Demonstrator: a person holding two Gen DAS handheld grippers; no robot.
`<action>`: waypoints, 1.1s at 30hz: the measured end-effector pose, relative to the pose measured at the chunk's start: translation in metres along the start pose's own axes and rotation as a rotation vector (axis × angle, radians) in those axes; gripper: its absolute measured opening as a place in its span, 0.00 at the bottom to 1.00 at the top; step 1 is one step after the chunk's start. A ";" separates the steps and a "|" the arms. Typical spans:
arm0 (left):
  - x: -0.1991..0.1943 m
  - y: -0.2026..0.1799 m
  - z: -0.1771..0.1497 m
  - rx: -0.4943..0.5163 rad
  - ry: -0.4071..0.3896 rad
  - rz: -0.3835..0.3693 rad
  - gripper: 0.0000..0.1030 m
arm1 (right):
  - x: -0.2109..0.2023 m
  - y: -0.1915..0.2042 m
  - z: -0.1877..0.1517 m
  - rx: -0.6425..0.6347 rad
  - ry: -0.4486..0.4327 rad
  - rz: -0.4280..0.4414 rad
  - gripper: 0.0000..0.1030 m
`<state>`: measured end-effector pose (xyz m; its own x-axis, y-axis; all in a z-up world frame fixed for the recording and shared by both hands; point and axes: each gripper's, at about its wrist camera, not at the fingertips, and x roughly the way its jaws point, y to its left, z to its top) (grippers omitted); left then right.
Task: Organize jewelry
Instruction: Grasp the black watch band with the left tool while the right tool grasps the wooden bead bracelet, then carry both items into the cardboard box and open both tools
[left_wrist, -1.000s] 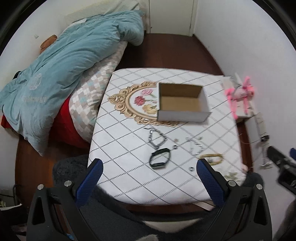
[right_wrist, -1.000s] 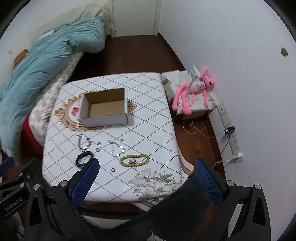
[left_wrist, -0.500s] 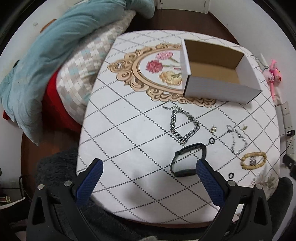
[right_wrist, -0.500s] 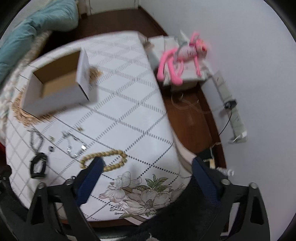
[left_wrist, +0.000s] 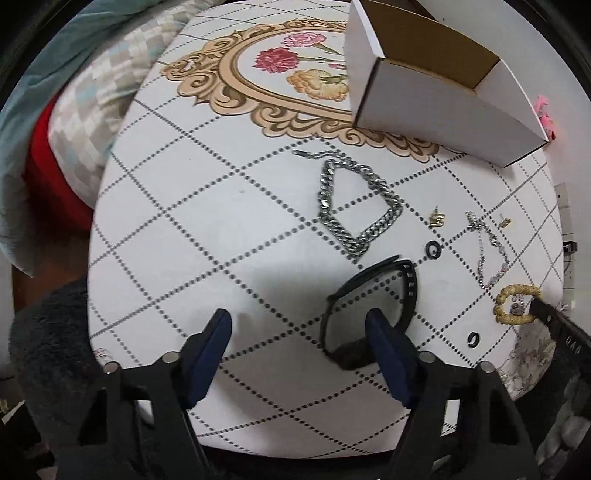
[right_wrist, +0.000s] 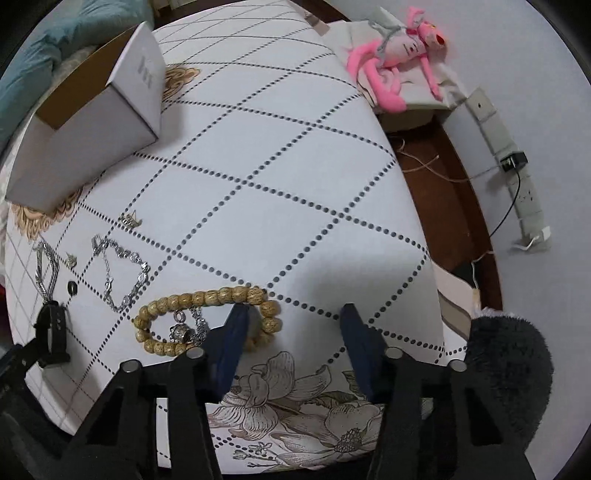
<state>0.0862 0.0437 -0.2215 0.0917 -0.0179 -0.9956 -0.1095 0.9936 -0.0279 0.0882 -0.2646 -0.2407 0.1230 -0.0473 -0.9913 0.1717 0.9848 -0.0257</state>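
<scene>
left gripper (left_wrist: 298, 334) gaped wide, empty, right finger over black band (left_wrist: 373, 306) on table (left_wrist: 166, 221). right gripper (right_wrist: 291, 332) wide, empty, by bead bracelet (right_wrist: 207, 299). band likely light, springy; pinch one side of its loop.

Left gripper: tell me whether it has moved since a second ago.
Yes. The left gripper has come forward and down toward the table; its right finger now sits at the black band, jaws open.

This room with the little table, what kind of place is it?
Most likely a bedroom at home. A teal quilt and a checked pillow lie beside the table, a pink plush toy sits by the wall, and jewelry lies out near an open cardboard box.
</scene>
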 end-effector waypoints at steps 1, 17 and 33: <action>0.002 -0.001 -0.001 0.006 0.006 -0.004 0.52 | 0.000 0.003 -0.002 -0.012 0.011 0.005 0.23; 0.017 -0.008 -0.015 0.061 -0.020 -0.008 0.02 | -0.005 0.016 -0.015 -0.025 0.053 0.001 0.16; -0.046 -0.005 -0.002 0.060 -0.110 -0.063 0.01 | -0.062 0.028 0.005 0.000 -0.056 0.256 0.09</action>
<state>0.0808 0.0392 -0.1757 0.2048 -0.0712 -0.9762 -0.0409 0.9959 -0.0812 0.0906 -0.2351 -0.1790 0.2163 0.1943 -0.9568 0.1277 0.9660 0.2250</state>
